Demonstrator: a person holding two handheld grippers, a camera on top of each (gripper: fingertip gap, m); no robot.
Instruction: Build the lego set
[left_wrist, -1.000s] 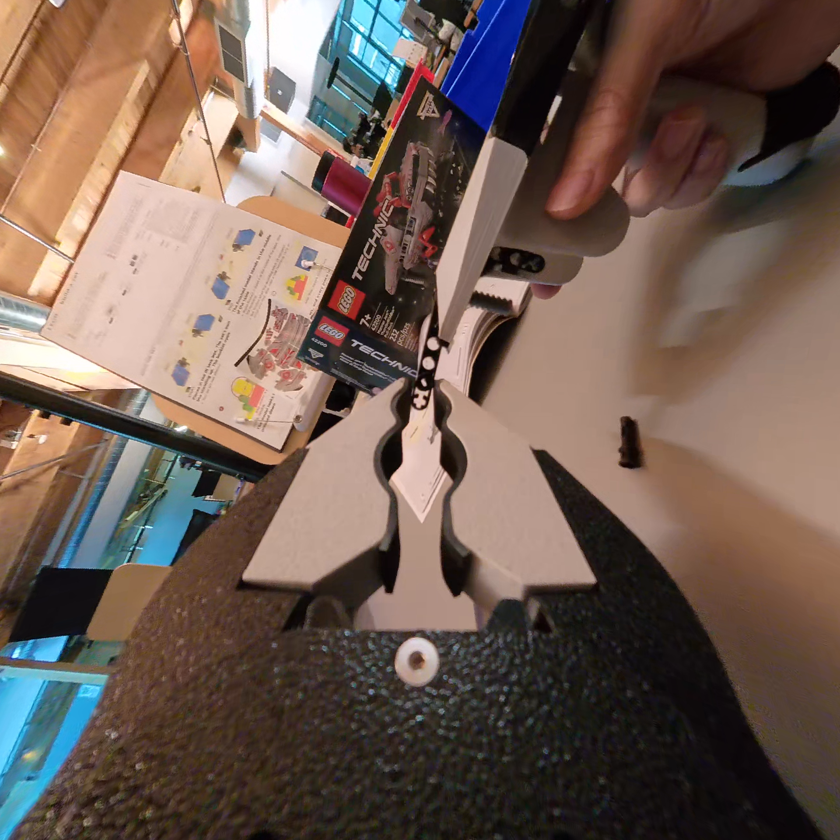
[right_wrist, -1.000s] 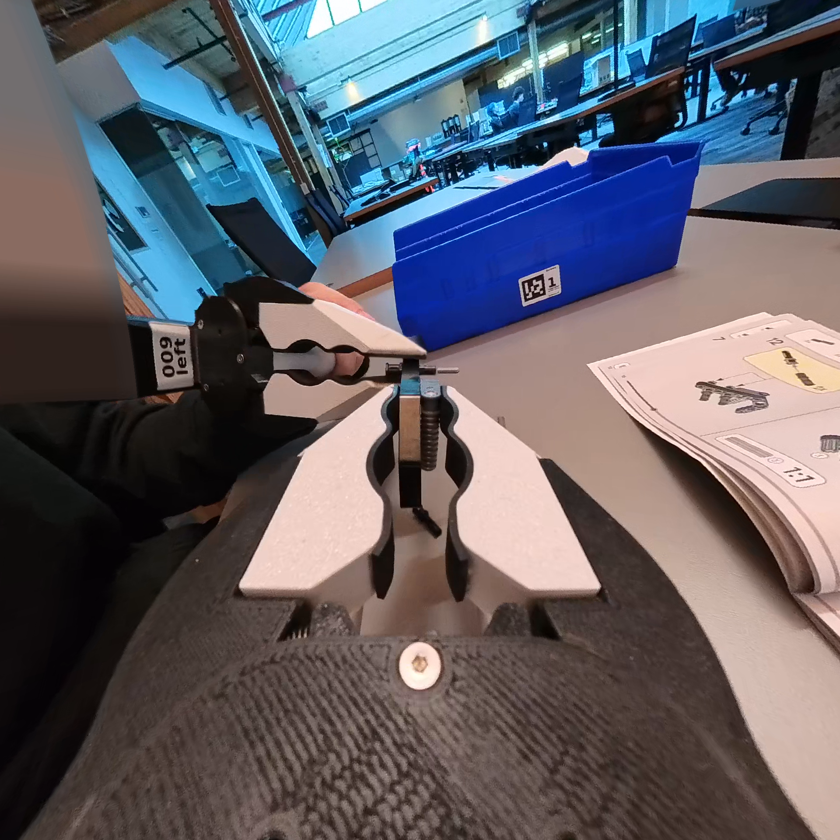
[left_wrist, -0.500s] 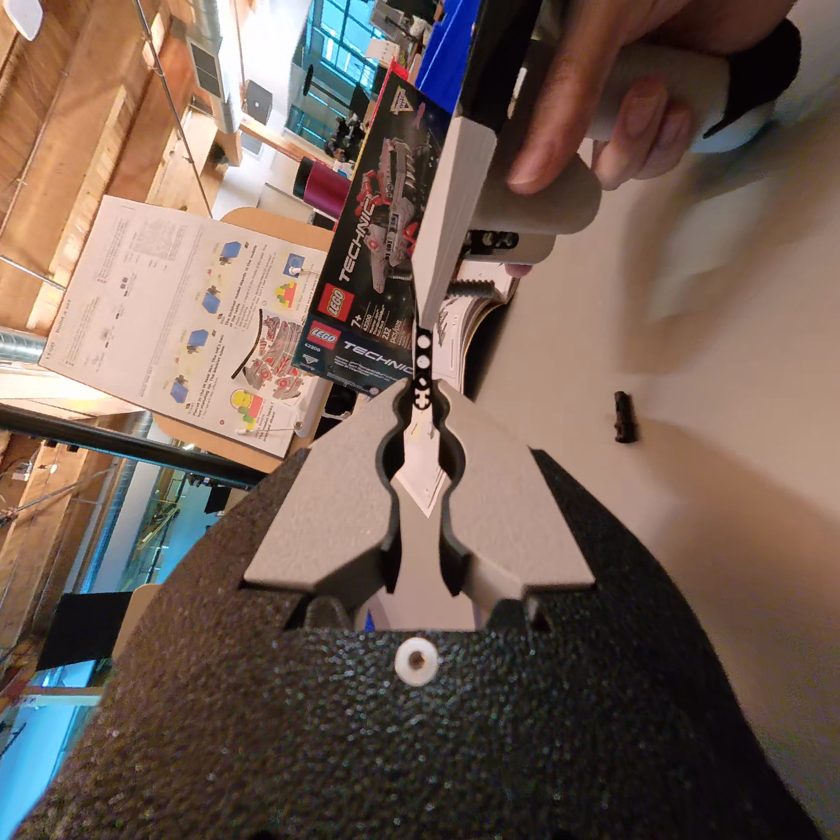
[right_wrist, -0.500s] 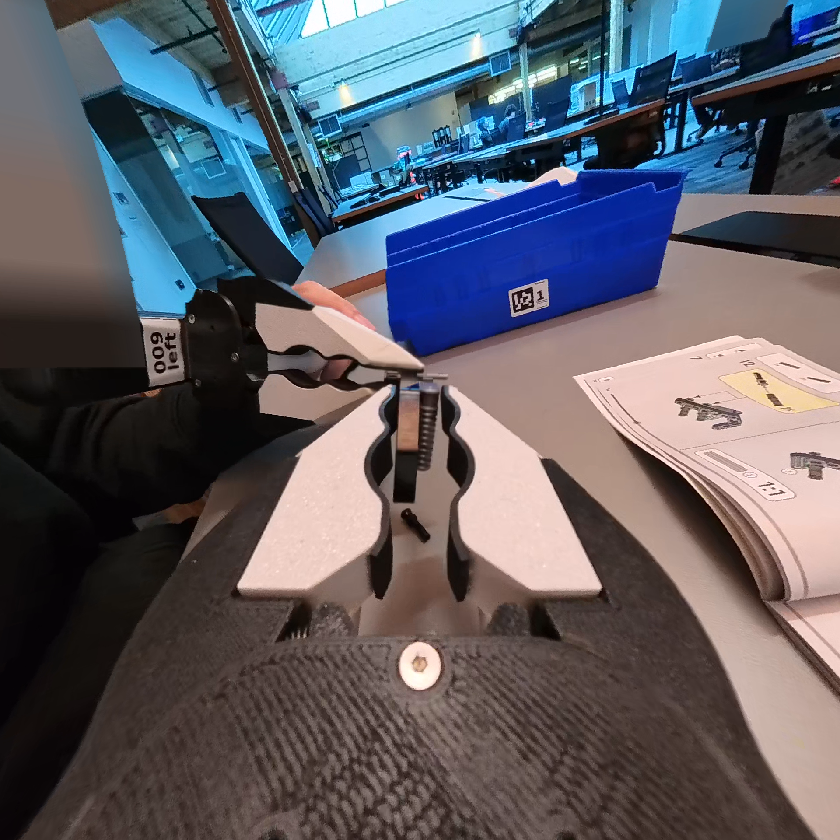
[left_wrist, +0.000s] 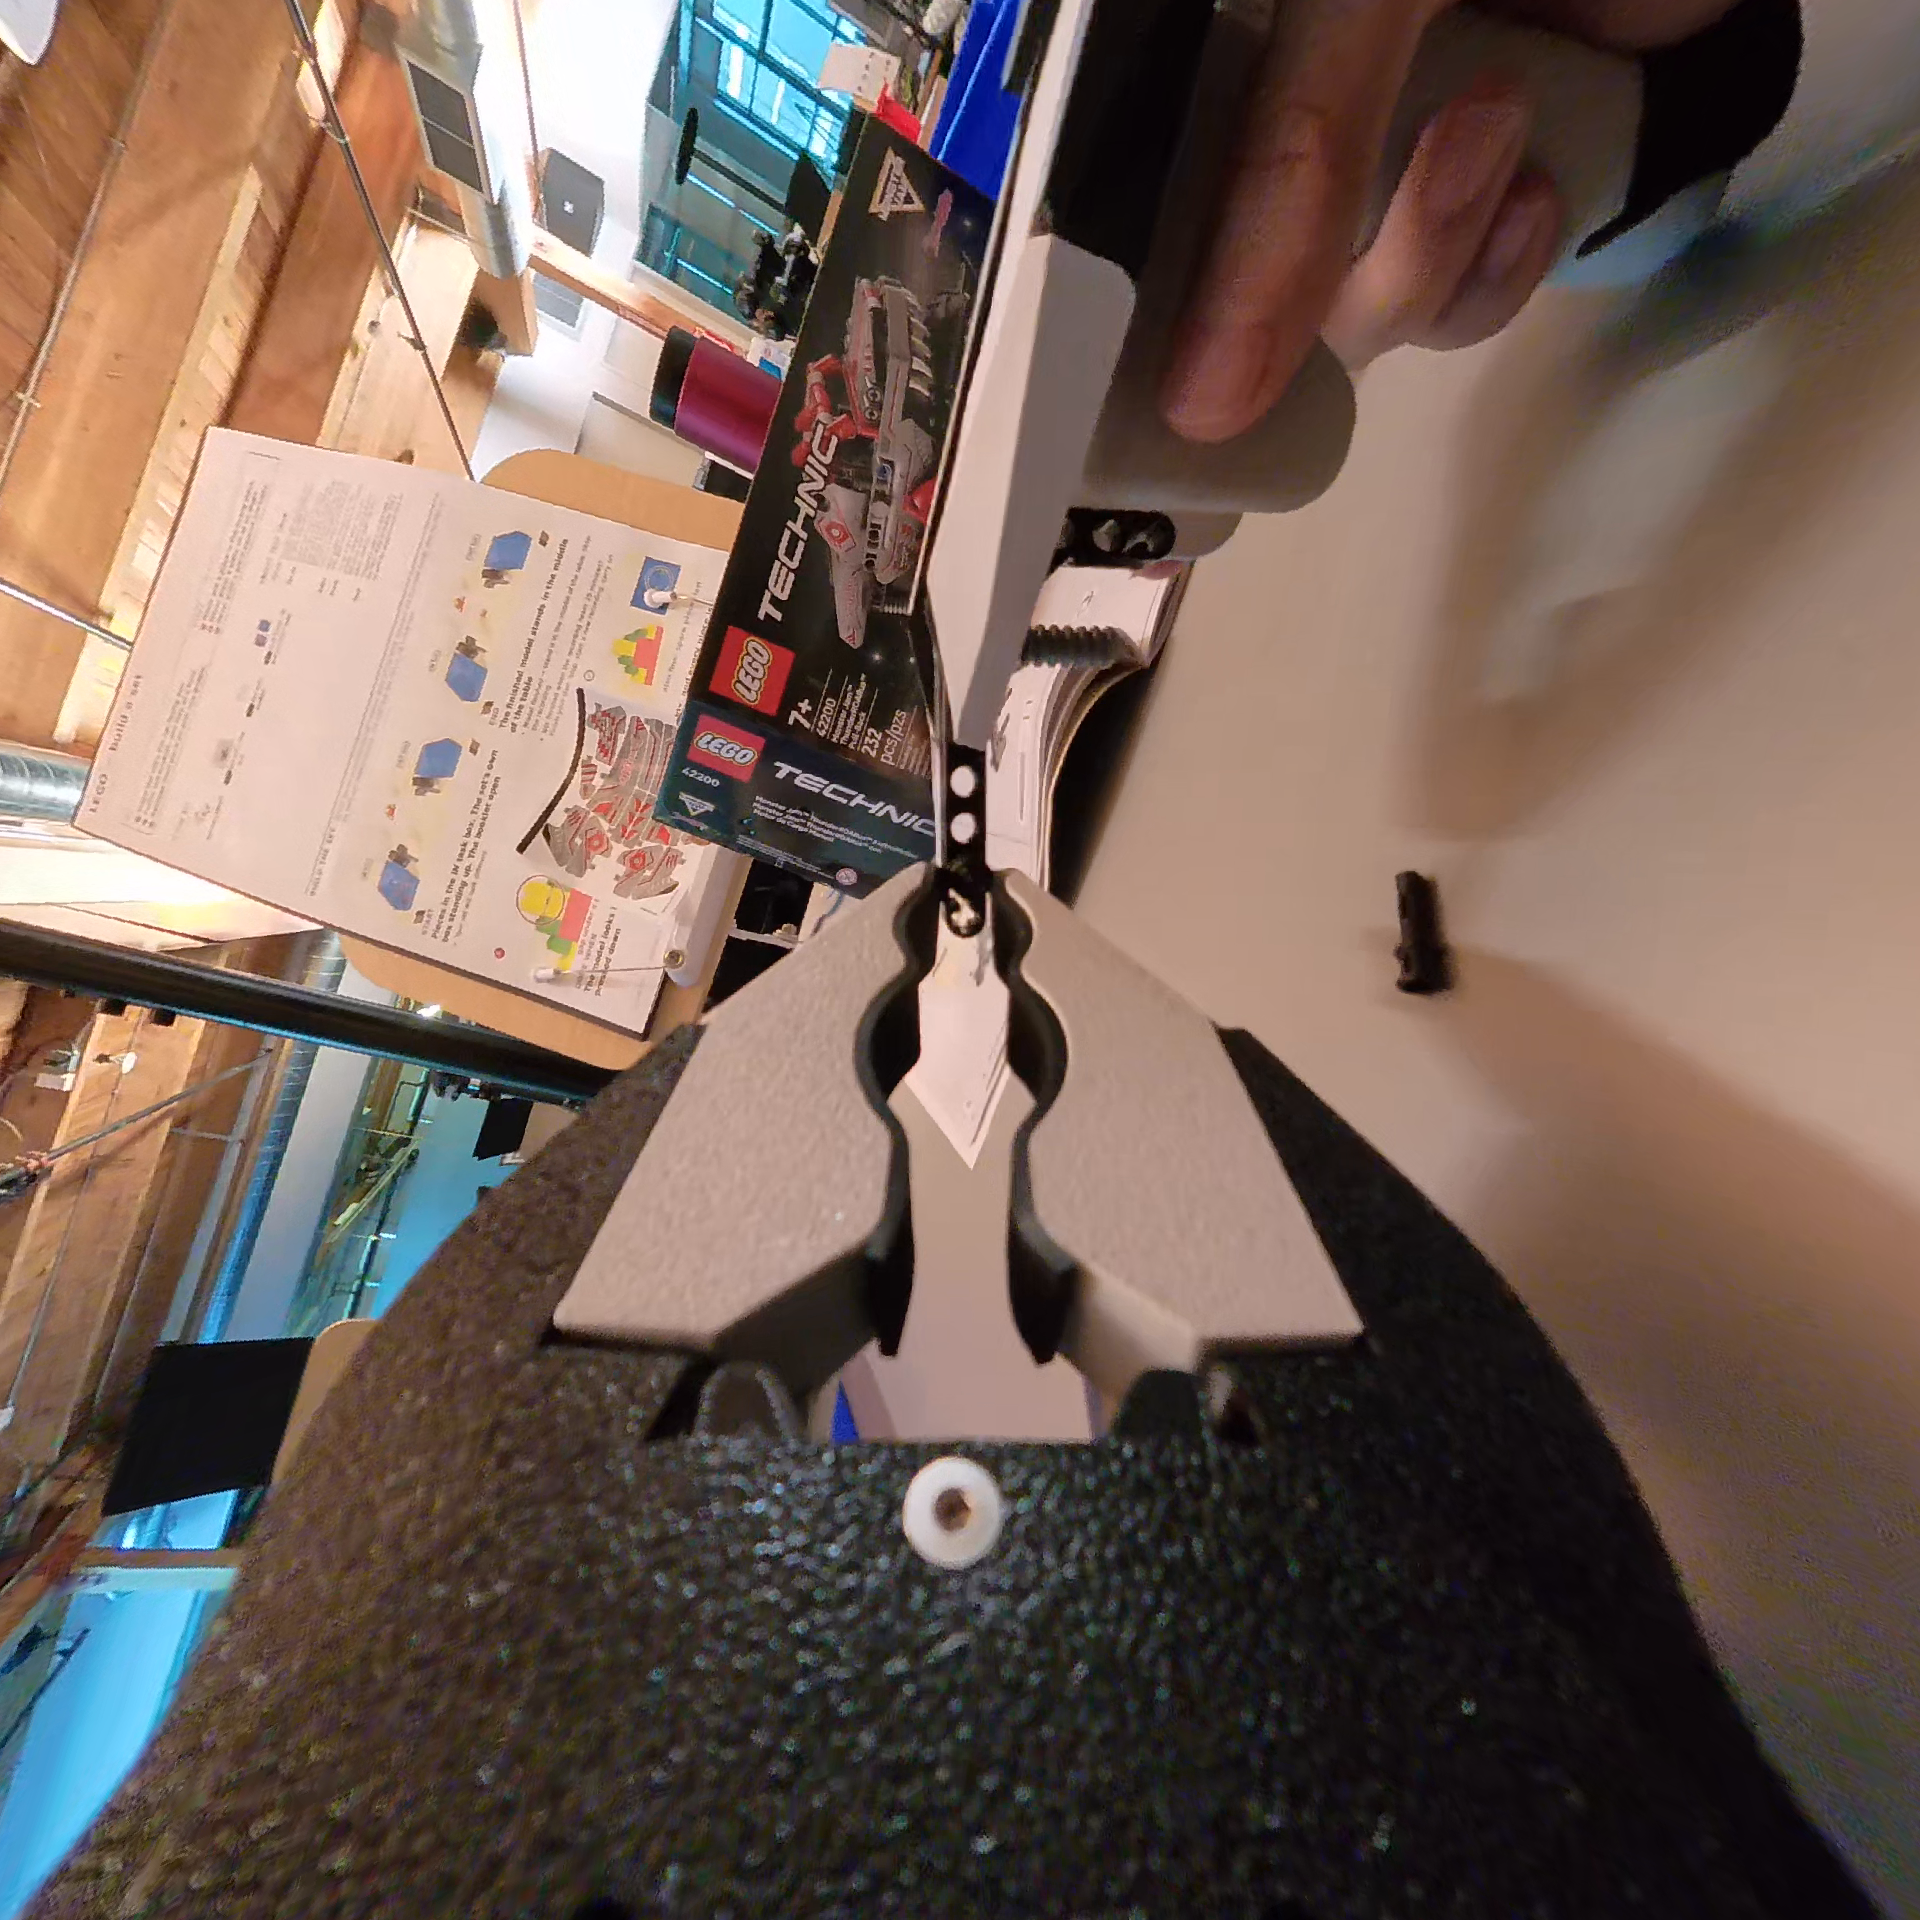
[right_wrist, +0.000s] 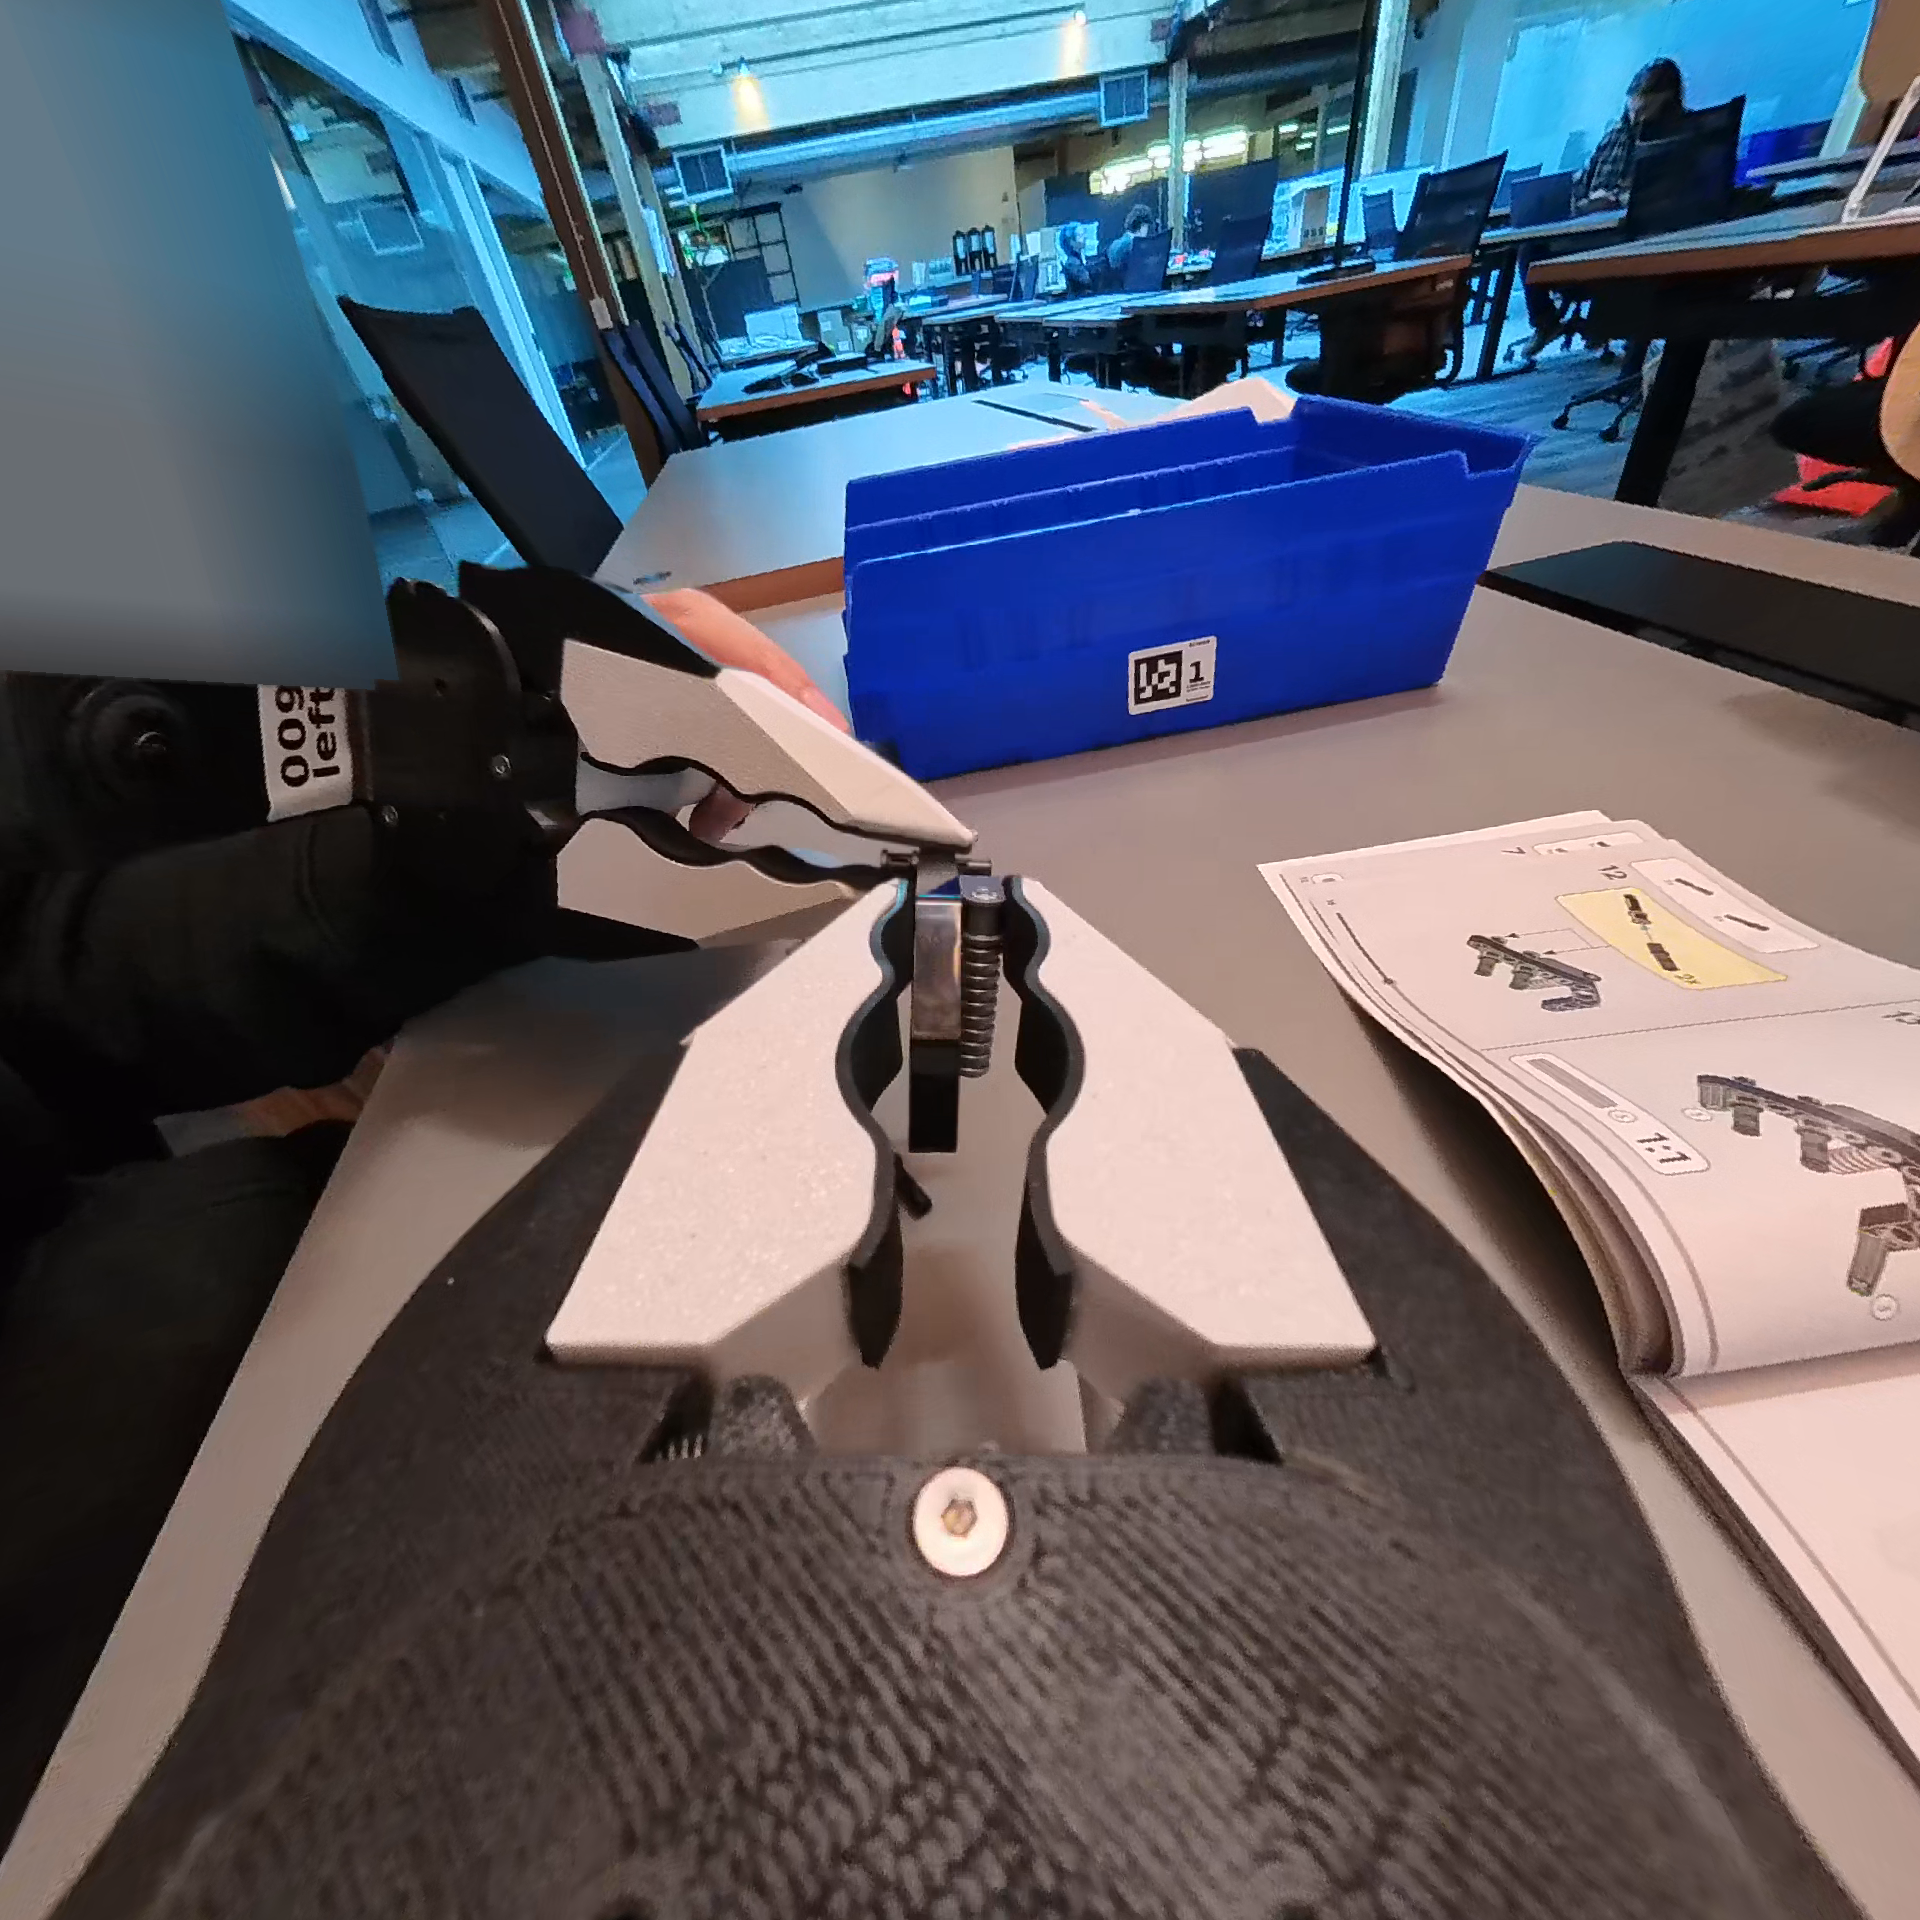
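My left gripper (left_wrist: 964, 902) is clamped on the end of a thin black holed beam (left_wrist: 962, 805). My right gripper (right_wrist: 951, 899) is pinched narrow on the lego sub-assembly (right_wrist: 954, 982), a black piece with a coiled spring, and the two tips meet over the grey table (right_wrist: 1351, 769). A loose black pin (left_wrist: 1418, 943) lies right of them. Instruction booklet (right_wrist: 1621, 1049) is open on the right, blue bin (right_wrist: 1164, 582) far behind, set box (left_wrist: 831, 582) standing far left.
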